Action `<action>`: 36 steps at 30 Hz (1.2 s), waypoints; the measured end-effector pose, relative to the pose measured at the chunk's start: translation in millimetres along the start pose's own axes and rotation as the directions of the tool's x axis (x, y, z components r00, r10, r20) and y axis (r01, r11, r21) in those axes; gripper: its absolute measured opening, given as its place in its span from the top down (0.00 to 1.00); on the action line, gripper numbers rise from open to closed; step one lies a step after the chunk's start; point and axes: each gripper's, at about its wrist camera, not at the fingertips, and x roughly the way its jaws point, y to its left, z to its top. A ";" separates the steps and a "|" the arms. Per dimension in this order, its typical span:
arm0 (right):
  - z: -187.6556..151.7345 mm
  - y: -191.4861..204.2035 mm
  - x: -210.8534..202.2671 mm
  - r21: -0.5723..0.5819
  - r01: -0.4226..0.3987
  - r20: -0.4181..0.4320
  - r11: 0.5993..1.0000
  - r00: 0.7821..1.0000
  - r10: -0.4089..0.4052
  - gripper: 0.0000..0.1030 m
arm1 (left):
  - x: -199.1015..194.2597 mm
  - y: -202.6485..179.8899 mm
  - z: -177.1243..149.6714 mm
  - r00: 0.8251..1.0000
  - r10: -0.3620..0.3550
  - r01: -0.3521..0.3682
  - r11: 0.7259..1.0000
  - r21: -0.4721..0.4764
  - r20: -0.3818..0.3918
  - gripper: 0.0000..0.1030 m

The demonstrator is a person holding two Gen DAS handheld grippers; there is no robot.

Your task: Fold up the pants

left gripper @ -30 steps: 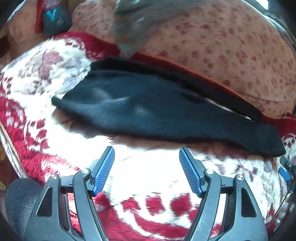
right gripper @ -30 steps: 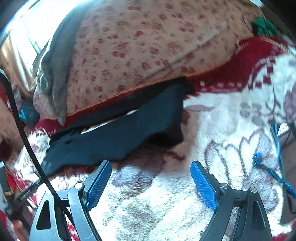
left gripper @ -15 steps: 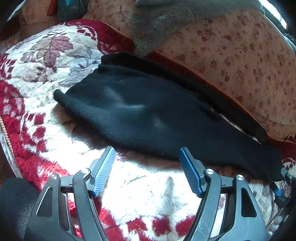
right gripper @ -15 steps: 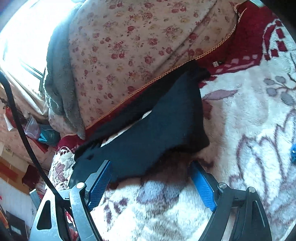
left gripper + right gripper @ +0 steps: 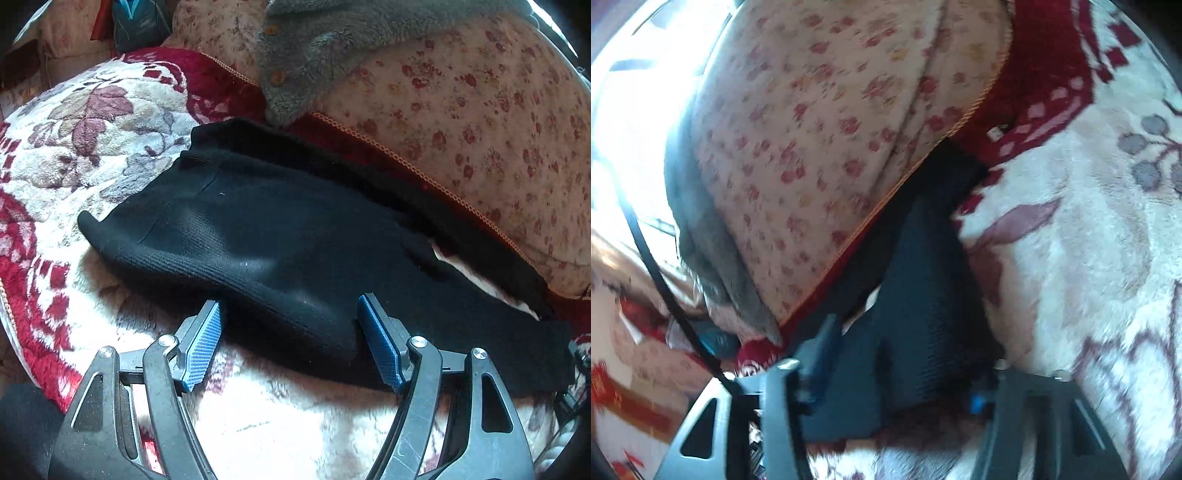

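Black knit pants lie flat on a red and white floral blanket, waist end at the left, legs running right. My left gripper is open, its blue pads on either side of the pants' near folded edge. In the blurred right wrist view the pants' leg end lies between the spread fingers of my right gripper, which is open over it.
A floral pillow or quilt rises behind the pants, with a grey fleece garment draped over it. The quilt also fills the upper left of the right wrist view. A black cable hangs at the left.
Both grippers have moved forward and down onto the pants. The left now straddles the near edge, the right now straddles the leg end. Both stay open.
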 end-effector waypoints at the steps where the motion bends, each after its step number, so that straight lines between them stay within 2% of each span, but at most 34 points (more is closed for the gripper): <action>1: 1.4 -2.1 -1.1 -0.001 0.005 0.008 1.000 1.000 -0.005 0.63 | 1.0 -0.1 1.6 1.000 -0.001 0.001 1.000 0.000 -0.002 0.30; 3: 3.1 -6.2 -4.2 -0.009 0.012 0.025 1.000 1.000 -0.012 0.73 | 2.7 0.5 4.4 1.000 -0.006 0.006 1.000 0.003 0.002 0.33; 4: 3.9 -7.2 -6.4 -0.019 0.019 0.039 1.000 0.999 -0.018 0.76 | 3.3 1.0 5.2 1.000 0.002 -0.002 1.000 0.003 0.006 0.49; 6: 5.3 -4.4 -12.1 -0.066 0.048 0.069 0.997 0.997 -0.043 0.83 | 4.5 5.6 6.8 0.999 0.044 -0.044 0.999 0.000 0.010 0.71; 10: 7.3 16.0 -21.1 -0.216 0.137 0.130 0.967 0.985 -0.110 0.86 | 0.0 17.5 11.3 1.000 -0.008 0.008 1.000 -0.022 -0.001 0.86; 12: 4.8 32.4 -27.1 -0.304 0.200 0.173 0.932 0.973 -0.152 0.87 | -7.5 18.5 12.4 1.000 -0.028 0.028 1.000 -0.006 0.007 0.89; 16: -9.2 67.9 -46.9 -0.461 0.310 0.273 0.831 0.941 -0.200 0.87 | -19.5 17.3 10.7 0.999 -0.044 0.043 0.998 0.043 0.025 0.92; 19: -24.6 84.2 -57.3 -0.539 0.367 0.302 0.759 0.925 -0.233 0.88 | -15.6 19.5 8.5 0.999 -0.046 0.046 0.998 0.047 -0.006 0.92; 21: -31.6 82.8 -55.3 -0.560 0.388 0.287 0.732 0.920 -0.268 0.88 | -10.9 25.1 7.0 0.997 -0.063 0.063 0.998 0.004 -0.034 0.92; 22: -32.8 77.6 -51.8 -0.553 0.383 0.259 0.740 0.923 -0.285 0.88 | -9.7 25.9 6.6 0.997 -0.070 0.070 0.998 -0.008 -0.043 0.91; 24: -28.5 55.0 -47.0 -0.477 0.333 0.181 0.814 0.943 -0.280 0.88 | -10.2 29.2 6.4 0.994 -0.089 0.087 0.995 -0.041 -0.058 0.91; 26: -21.8 31.9 -44.6 -0.374 0.284 0.122 0.883 0.959 -0.257 0.87 | -12.8 32.9 4.3 0.992 -0.105 0.101 0.993 -0.067 -0.070 0.84; 28: -14.0 8.8 -45.7 -0.245 0.224 0.079 0.943 0.974 -0.211 0.86 | -15.8 36.0 0.0 0.991 -0.109 0.103 0.992 -0.076 -0.079 0.69; 30: -9.5 -4.4 -47.1 -0.167 0.181 0.066 0.969 0.983 -0.172 0.80 | -18.5 41.3 -5.9 0.991 -0.105 0.097 0.991 -0.094 -0.087 0.63; 31: -7.7 -11.1 -47.1 -0.138 0.177 0.063 0.974 0.983 -0.170 0.78 | -19.4 43.9 -7.8 0.989 -0.114 0.104 0.989 -0.108 -0.091 0.63; 36: -5.3 -15.9 -46.5 -0.135 0.163 0.063 0.977 0.986 -0.155 0.76 | -23.8 53.4 -10.9 0.987 -0.141 0.126 0.978 -0.165 -0.082 0.63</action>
